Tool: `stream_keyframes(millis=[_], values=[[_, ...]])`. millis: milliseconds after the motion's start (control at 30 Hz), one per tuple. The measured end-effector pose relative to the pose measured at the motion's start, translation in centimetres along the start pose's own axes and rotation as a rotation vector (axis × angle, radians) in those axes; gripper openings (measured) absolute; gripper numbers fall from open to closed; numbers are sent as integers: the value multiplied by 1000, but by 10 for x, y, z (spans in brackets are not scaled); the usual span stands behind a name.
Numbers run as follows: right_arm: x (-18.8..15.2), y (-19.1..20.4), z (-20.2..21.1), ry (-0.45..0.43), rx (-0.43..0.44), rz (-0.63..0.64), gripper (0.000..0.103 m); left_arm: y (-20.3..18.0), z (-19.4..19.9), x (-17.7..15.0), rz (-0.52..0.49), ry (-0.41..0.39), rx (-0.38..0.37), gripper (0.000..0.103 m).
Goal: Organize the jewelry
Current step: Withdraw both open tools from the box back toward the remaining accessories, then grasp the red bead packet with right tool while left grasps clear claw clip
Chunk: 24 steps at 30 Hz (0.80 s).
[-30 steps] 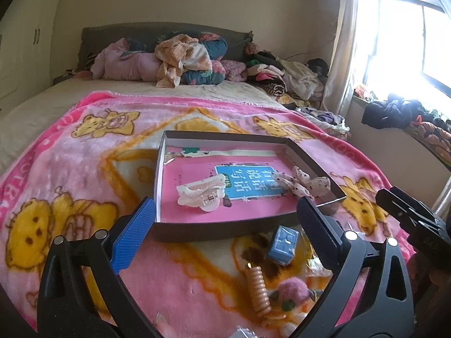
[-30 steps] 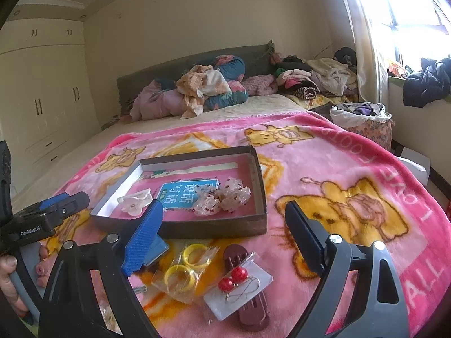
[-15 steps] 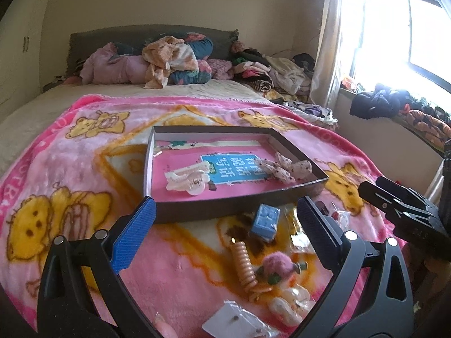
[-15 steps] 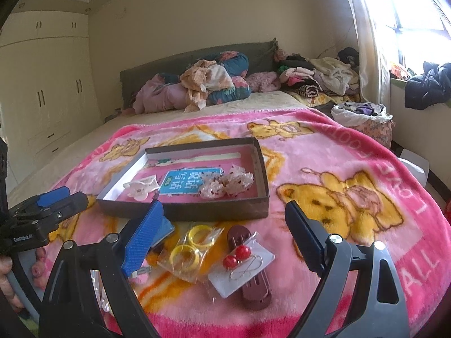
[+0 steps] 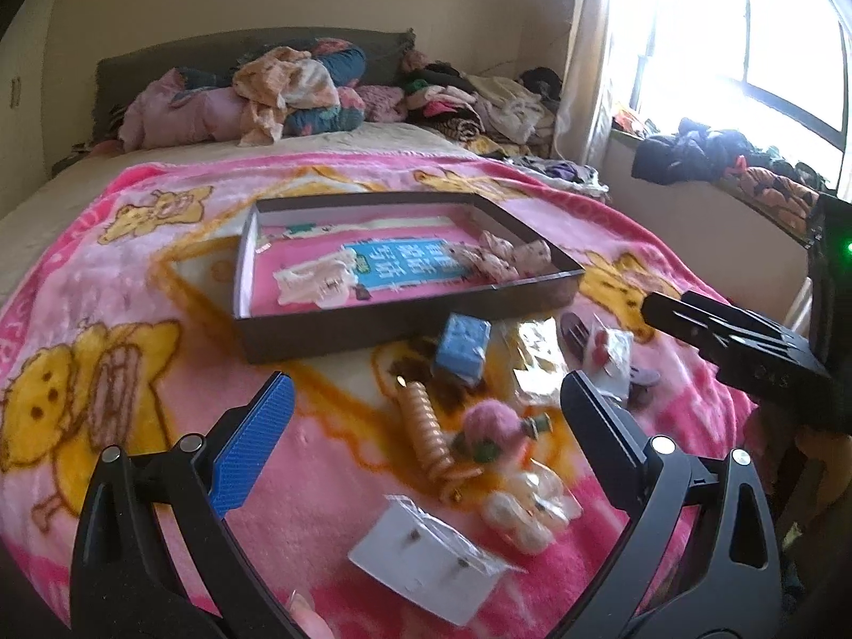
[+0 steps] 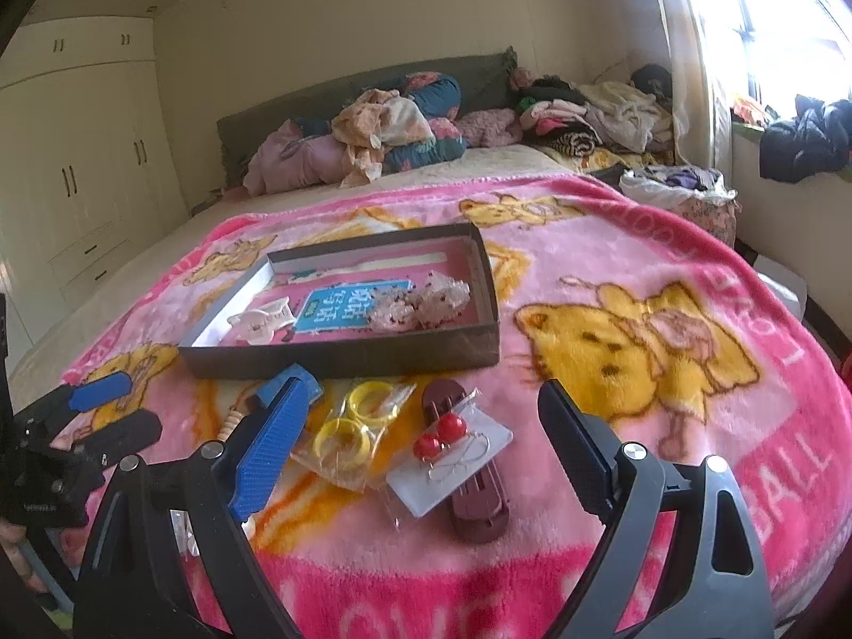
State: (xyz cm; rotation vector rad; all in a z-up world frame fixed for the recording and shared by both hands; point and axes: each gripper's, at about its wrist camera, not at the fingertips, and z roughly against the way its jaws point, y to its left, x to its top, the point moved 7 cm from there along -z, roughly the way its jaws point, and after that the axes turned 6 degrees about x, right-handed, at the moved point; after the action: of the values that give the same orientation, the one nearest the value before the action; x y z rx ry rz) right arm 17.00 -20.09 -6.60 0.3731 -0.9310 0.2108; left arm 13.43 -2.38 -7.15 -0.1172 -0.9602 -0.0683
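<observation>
A dark shallow box [image 5: 373, 322] [image 6: 341, 359] lies on the pink blanket, holding a white hair claw [image 5: 314, 285] [image 6: 261, 319] and a floral bow [image 5: 506, 258] [image 6: 420, 303]. In front of it lie a blue clip [image 5: 462, 346], a coiled hair tie [image 5: 426, 434], a pink pompom [image 5: 490, 428], a white earring card [image 5: 426, 559], yellow rings in a bag [image 6: 351, 426], red ball earrings on a card [image 6: 452, 450] and a maroon clip [image 6: 479, 500]. My left gripper [image 5: 420, 447] is open above the coil. My right gripper [image 6: 420, 452] is open above the earrings.
The pink bear blanket [image 6: 639, 346] covers the bed. Piled clothes [image 5: 298, 90] lie at the headboard. A window sill with clothes [image 5: 719, 160] is on the right. Wardrobes [image 6: 80, 160] stand at the left. The right gripper shows in the left wrist view [image 5: 735, 341].
Both grippers have drawn back and lifted from the box, so more of the loose items in front of it show. Both stay open and empty.
</observation>
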Motion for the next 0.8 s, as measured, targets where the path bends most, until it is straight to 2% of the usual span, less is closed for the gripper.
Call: stream_keyframes(millis=[267,400,800], values=[[-17,-9,-8,71,-2,-43,85,-19,1,-19,-75,33,-40,91],[-25,-19,-15,109,-8,-89,80,-28,1,-27,-109,48,-58,91],[-32,-41,-43,175,8,-182,75,-59,-9,-43,-242,91,-102,91]])
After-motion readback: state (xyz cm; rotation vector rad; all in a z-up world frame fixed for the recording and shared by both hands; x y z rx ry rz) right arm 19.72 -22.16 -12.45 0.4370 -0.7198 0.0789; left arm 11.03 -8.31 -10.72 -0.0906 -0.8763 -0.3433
